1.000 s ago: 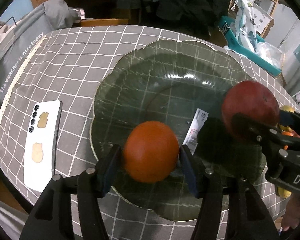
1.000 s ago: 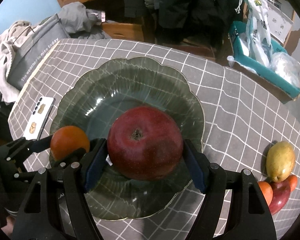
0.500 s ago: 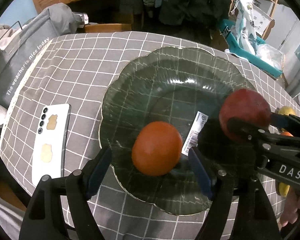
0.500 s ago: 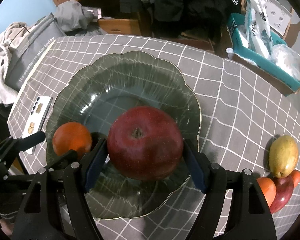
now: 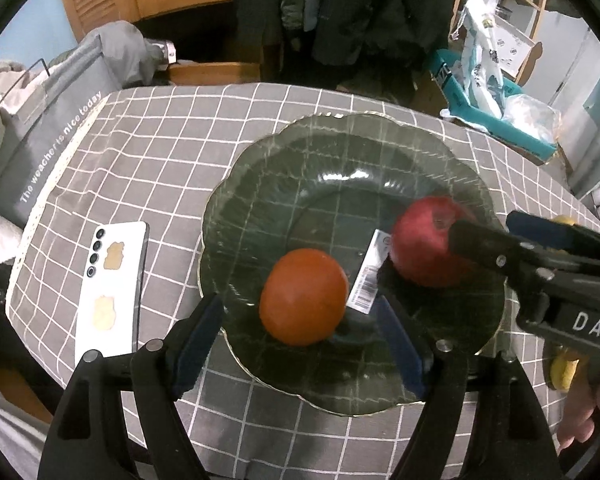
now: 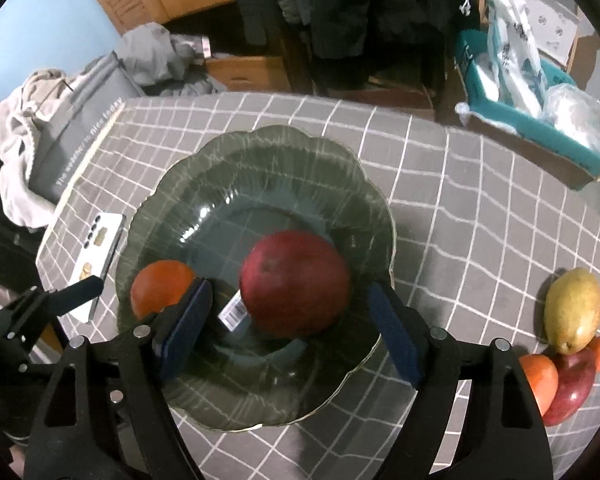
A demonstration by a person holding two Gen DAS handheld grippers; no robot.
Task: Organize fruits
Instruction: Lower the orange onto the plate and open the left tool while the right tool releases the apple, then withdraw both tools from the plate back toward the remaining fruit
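Note:
A dark green scalloped glass plate (image 5: 340,152) (image 6: 260,160) sits on the checked cloth. An orange fruit (image 5: 303,296) (image 6: 160,286) rests in it near the front left. My left gripper (image 5: 298,338) is open, its blue pads clear of the orange on both sides. A big red apple (image 6: 294,284) (image 5: 424,240) rests in the plate to the right of the orange. My right gripper (image 6: 290,326) straddles the apple; its jaws are opening, with gaps between pads and apple. A barcode sticker (image 5: 370,276) lies between the two fruits.
A white phone (image 5: 110,288) lies left of the plate. At the right of the cloth a yellow-green fruit (image 6: 574,310), a red apple (image 6: 570,384) and orange fruits (image 6: 540,376) lie bunched together. A grey bag (image 5: 40,148) stands at the table's left edge.
Both grippers have let go: the left jaws widened off the orange, the right off the apple. Both views have drawn back from the plate, and the fruits stay on it.

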